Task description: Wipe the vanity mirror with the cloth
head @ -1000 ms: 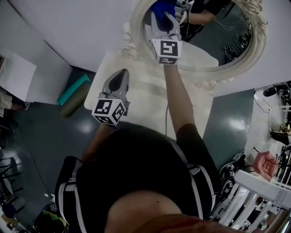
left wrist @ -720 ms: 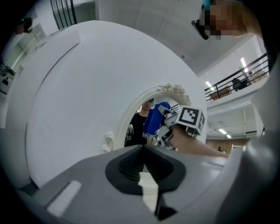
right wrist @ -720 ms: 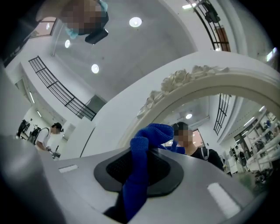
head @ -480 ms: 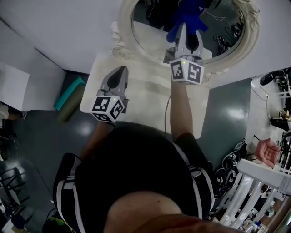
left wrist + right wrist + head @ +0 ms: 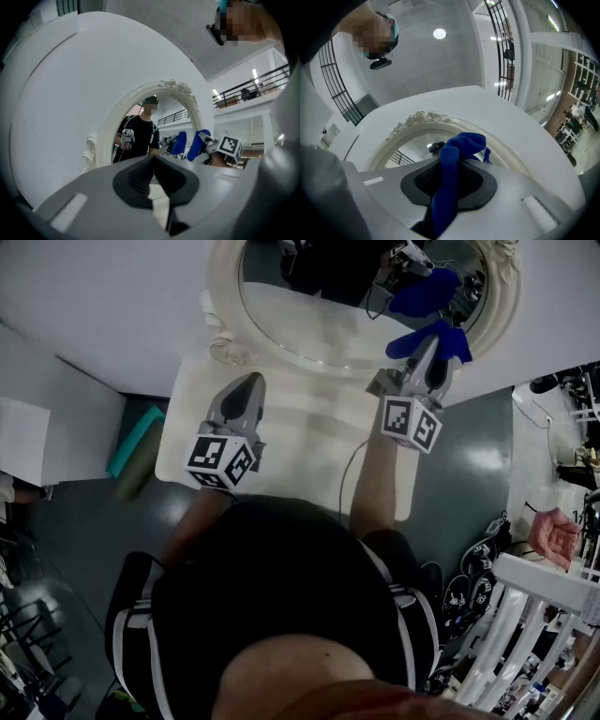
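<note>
The oval vanity mirror (image 5: 309,306) in its ornate cream frame (image 5: 221,310) stands at the back of the white vanity top (image 5: 309,418). My right gripper (image 5: 434,345) is shut on the blue cloth (image 5: 450,341), held at the mirror's lower right rim; the cloth's reflection (image 5: 427,293) shows in the glass. In the right gripper view the cloth (image 5: 452,178) runs between the jaws with the frame (image 5: 419,118) just ahead. My left gripper (image 5: 246,390) hovers over the vanity top, shut and empty. The left gripper view shows the mirror (image 5: 150,133) ahead and the cloth (image 5: 194,145) at its right.
A white wall rises behind the mirror. A teal object (image 5: 131,442) lies on the dark floor at the left. Clutter, cables and a white rack (image 5: 530,615) stand at the right, with a hand (image 5: 553,535) of another person there.
My right gripper with the blue cloth has swept from the mirror's upper left area across the glass to its lower right rim. The left gripper has stayed over the vanity top.
</note>
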Demonstrator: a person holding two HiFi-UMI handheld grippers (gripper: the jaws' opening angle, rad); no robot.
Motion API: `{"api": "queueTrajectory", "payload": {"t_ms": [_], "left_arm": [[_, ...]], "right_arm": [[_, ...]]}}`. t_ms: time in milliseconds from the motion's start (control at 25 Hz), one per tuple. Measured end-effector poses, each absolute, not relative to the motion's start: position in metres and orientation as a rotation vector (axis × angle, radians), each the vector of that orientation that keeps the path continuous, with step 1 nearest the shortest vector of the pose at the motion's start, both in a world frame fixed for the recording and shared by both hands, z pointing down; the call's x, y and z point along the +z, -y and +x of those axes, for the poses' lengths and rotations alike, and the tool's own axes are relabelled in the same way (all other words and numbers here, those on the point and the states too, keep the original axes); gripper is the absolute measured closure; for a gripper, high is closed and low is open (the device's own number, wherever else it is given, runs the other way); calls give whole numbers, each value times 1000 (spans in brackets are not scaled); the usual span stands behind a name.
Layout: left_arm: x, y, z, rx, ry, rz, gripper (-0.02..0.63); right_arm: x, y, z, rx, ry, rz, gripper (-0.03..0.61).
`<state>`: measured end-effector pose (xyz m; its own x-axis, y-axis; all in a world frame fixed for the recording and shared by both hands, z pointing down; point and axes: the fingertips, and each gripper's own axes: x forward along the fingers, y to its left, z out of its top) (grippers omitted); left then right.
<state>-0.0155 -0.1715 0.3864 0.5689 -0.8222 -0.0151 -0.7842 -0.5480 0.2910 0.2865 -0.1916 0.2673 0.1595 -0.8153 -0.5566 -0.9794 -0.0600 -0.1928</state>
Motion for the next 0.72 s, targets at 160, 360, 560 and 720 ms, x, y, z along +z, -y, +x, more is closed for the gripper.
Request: {"api": "queueTrajectory", "payload": {"t_ms": [160, 360, 560, 720], "left_arm": [[389, 179, 0, -201, 1324, 2557, 603], [387, 191, 22, -198, 1307, 2541, 603], [393, 199, 31, -176, 1323, 2523, 603], [394, 202, 34, -160, 1348, 2509, 603]], "right_arm": [[290, 201, 321, 363, -1659, -1975, 505], [306, 220, 344, 310, -1637, -1988, 505], [307, 234, 345, 322, -1661, -1952, 504], [305, 236, 345, 319, -1660, -1923, 505]]}}
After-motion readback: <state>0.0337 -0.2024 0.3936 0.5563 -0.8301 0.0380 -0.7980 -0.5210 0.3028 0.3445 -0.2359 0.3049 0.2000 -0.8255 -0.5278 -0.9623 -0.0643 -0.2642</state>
